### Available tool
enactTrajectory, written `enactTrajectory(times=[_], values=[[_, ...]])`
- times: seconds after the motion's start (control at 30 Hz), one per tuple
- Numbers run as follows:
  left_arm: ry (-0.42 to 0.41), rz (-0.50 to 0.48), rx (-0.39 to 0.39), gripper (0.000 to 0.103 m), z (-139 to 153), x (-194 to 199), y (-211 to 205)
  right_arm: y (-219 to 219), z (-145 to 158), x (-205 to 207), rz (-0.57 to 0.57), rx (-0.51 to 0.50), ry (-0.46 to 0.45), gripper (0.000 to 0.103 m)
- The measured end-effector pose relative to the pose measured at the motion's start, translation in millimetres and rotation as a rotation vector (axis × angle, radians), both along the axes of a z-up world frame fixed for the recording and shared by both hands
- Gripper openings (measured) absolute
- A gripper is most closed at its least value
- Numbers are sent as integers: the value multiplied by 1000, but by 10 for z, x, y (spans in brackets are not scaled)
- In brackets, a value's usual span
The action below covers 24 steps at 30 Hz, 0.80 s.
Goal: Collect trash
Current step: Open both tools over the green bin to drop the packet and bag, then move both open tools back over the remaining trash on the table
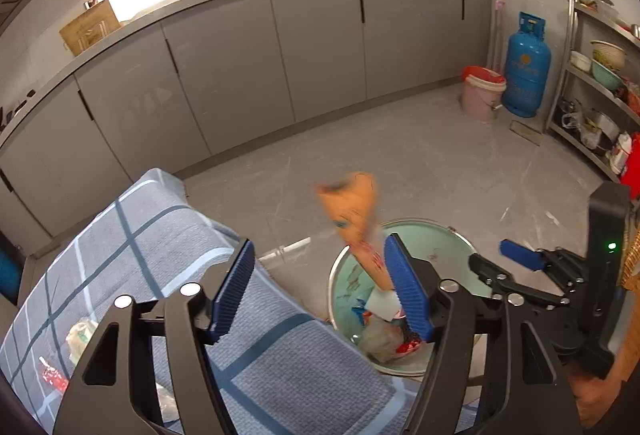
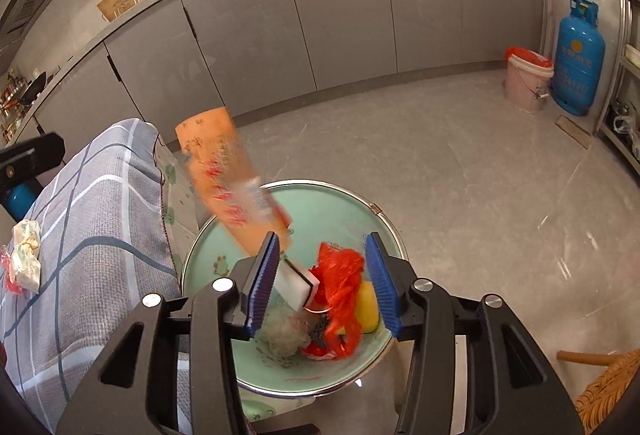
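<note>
A green basin (image 2: 344, 203) holds trash: a red plastic bag (image 2: 340, 275), a white block (image 2: 296, 287), a yellow piece (image 2: 368, 305) and crumpled wrap. An orange snack wrapper (image 2: 224, 171), blurred, hangs in the air over the basin's left rim, free of both grippers; it also shows in the left wrist view (image 1: 356, 219). My right gripper (image 2: 322, 281) is open above the basin. My left gripper (image 1: 320, 291) is open over the edge of the blue checked cloth (image 1: 280, 367), beside the basin (image 1: 432, 235). A crumpled wrapper (image 2: 26, 255) and a red scrap lie on the cloth.
Grey cabinets (image 1: 312, 47) with a sink tap run along the far wall. A pink bin (image 1: 480, 91), a blue gas cylinder (image 1: 526, 67) and a metal shelf rack stand at the right. A wicker chair (image 2: 608, 391) is at the lower right.
</note>
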<state>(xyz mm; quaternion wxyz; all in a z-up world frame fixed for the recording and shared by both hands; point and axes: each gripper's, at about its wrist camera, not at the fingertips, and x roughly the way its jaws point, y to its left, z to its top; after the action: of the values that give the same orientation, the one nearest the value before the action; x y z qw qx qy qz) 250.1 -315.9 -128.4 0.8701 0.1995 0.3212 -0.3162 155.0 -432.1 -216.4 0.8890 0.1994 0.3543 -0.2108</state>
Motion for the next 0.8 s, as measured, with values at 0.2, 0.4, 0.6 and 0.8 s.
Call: enactTrajectory(times=[0.2, 0.4, 0.6, 0.8], values=[[-6, 43, 6, 79, 50, -74, 238, 89, 173, -47, 13, -16, -28, 57], [-51, 130, 51, 85, 121, -178, 672, 381, 431, -9, 73, -39, -79, 65], [-57, 255, 77, 86, 178, -169, 1247, 813, 606, 130, 176, -54, -109, 66], [-42, 374, 96, 86, 171, -104, 1823, 1237, 726, 272, 271, -71, -121, 67]])
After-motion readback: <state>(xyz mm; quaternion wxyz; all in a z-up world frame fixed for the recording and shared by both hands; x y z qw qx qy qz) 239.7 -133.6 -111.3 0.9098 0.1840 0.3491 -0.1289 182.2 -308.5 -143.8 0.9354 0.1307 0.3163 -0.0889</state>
